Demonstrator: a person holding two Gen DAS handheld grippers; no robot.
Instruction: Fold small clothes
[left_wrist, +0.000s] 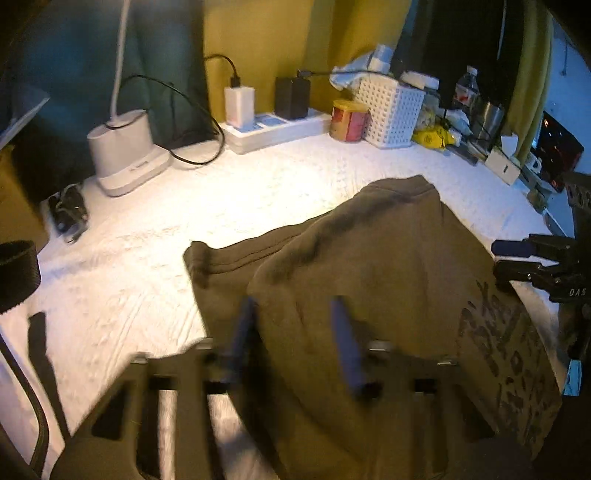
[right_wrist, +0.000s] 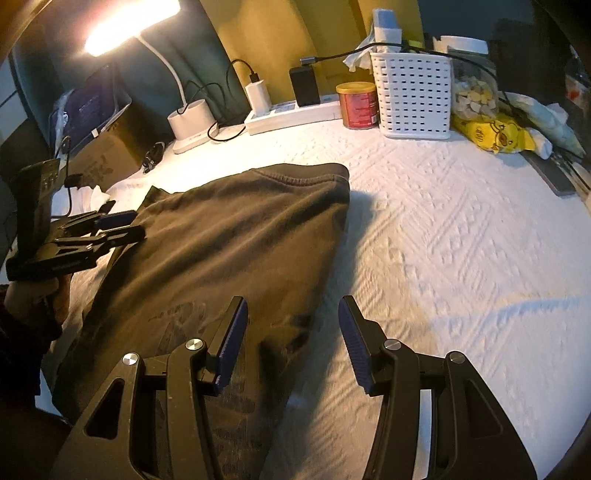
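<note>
An olive-brown T-shirt (left_wrist: 369, 266) with a dark print lies partly folded on the white textured cloth (left_wrist: 221, 192); it also shows in the right wrist view (right_wrist: 229, 251). My left gripper (left_wrist: 295, 325) is open, blurred, hovering over the shirt's left part, holding nothing. In the right wrist view the left gripper (right_wrist: 122, 227) sits at the shirt's left edge. My right gripper (right_wrist: 293, 332) is open and empty over the shirt's near right edge. In the left wrist view the right gripper (left_wrist: 506, 256) sits at the shirt's right edge.
At the back stand a white lamp base (left_wrist: 125, 155), a power strip (left_wrist: 277, 129) with chargers and cables, a red can (right_wrist: 358, 105), a white perforated basket (right_wrist: 413, 96), a jar and a yellow bag (right_wrist: 491, 136). A cardboard box (right_wrist: 107, 147) stands at the left.
</note>
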